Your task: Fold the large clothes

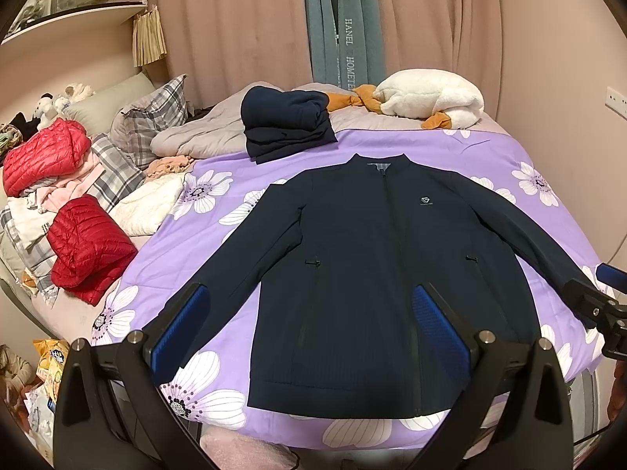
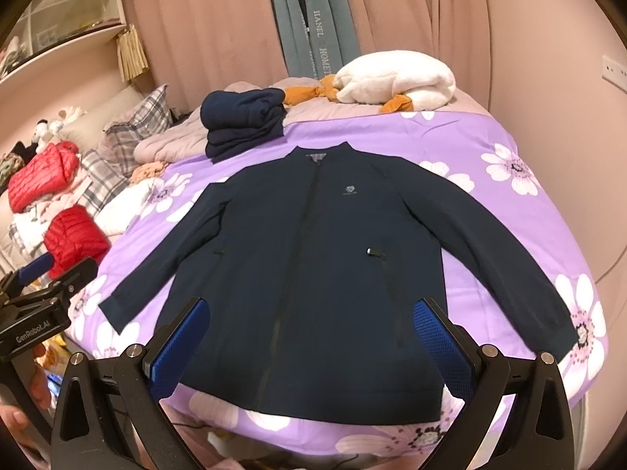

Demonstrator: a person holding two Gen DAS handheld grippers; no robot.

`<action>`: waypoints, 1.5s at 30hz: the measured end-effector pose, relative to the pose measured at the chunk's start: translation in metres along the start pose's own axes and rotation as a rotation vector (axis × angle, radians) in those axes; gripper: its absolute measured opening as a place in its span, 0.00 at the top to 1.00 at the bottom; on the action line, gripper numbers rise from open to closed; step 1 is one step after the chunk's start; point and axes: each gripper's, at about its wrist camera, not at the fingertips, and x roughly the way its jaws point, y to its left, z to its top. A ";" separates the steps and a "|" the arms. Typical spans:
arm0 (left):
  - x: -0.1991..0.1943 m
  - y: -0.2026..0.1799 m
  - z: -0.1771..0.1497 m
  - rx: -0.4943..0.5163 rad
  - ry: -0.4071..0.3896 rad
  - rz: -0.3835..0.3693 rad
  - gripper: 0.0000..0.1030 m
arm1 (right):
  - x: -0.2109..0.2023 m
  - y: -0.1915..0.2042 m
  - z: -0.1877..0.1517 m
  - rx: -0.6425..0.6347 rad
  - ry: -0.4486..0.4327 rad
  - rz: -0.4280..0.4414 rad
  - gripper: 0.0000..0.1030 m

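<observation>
A navy zip-up jacket (image 1: 372,258) lies flat, front up, sleeves spread, on the purple floral bedspread (image 1: 490,156). Both tongs hang above its hem, level and pointing toward the collar: left gripper (image 1: 309,329) and right gripper (image 2: 311,333) each gape wide, holding nothing

You're in a home bedroom.
You're facing a bed (image 1: 490,164) with a purple flowered cover, plaid pillows (image 1: 153,113), pink curtains (image 1: 235,19) behind it, and plush toys (image 1: 47,105) by the wall shelf (image 1: 78,11).
</observation>
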 end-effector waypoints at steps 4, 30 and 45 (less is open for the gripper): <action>0.000 0.000 -0.001 0.000 -0.002 0.001 0.00 | 0.000 0.000 0.001 0.000 0.001 0.000 0.00; 0.021 -0.012 -0.002 0.013 0.027 -0.009 0.00 | 0.009 -0.017 -0.002 0.057 0.022 -0.001 0.00; 0.118 0.016 -0.029 -0.320 0.104 -0.353 0.00 | 0.038 -0.181 -0.095 0.635 -0.217 0.262 0.00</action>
